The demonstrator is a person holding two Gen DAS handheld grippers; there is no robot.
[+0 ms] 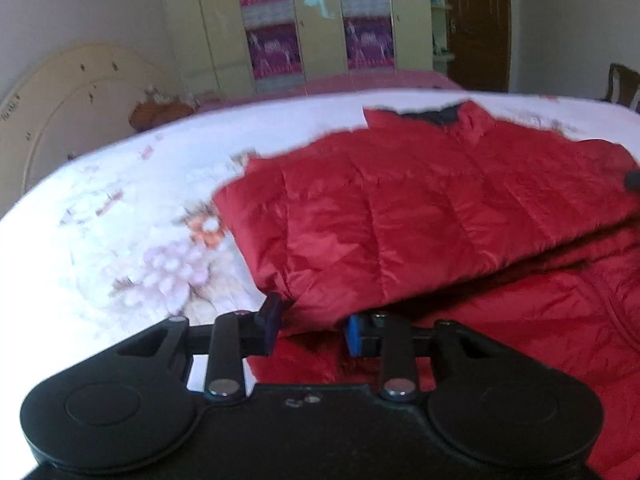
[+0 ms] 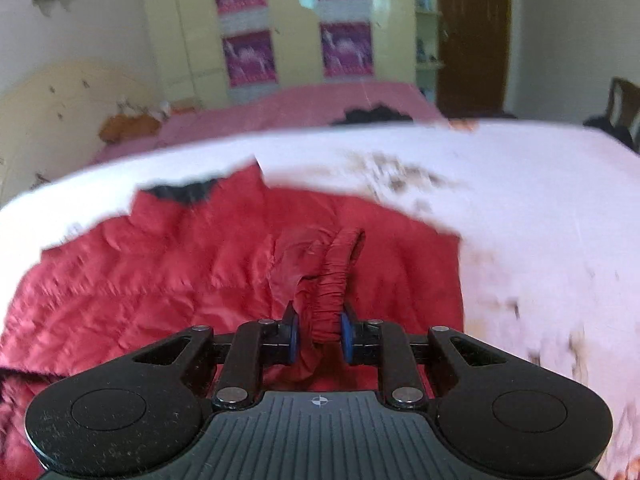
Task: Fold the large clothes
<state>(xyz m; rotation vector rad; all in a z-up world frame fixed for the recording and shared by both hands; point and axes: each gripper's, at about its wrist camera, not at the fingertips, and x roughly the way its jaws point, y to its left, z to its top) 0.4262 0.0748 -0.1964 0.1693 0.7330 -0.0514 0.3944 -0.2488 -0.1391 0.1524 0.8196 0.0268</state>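
A red quilted jacket (image 1: 420, 216) with a dark collar lining lies on a white floral bedsheet (image 1: 132, 216). Part of it is folded over the body. My left gripper (image 1: 310, 330) is open, its blue-padded fingers (image 1: 354, 336) either side of the folded part's near edge. In the right wrist view the jacket (image 2: 160, 276) lies spread out, and my right gripper (image 2: 318, 334) is shut on its elastic sleeve cuff (image 2: 332, 292), which stands up from between the pads.
A cream headboard (image 1: 60, 112) stands at the left. A pink bed cover (image 2: 280, 108) lies beyond the white sheet. A wardrobe with purple posters (image 1: 312, 20) and a brown door (image 1: 476, 24) stand at the back. A chair (image 1: 622, 84) is at the far right.
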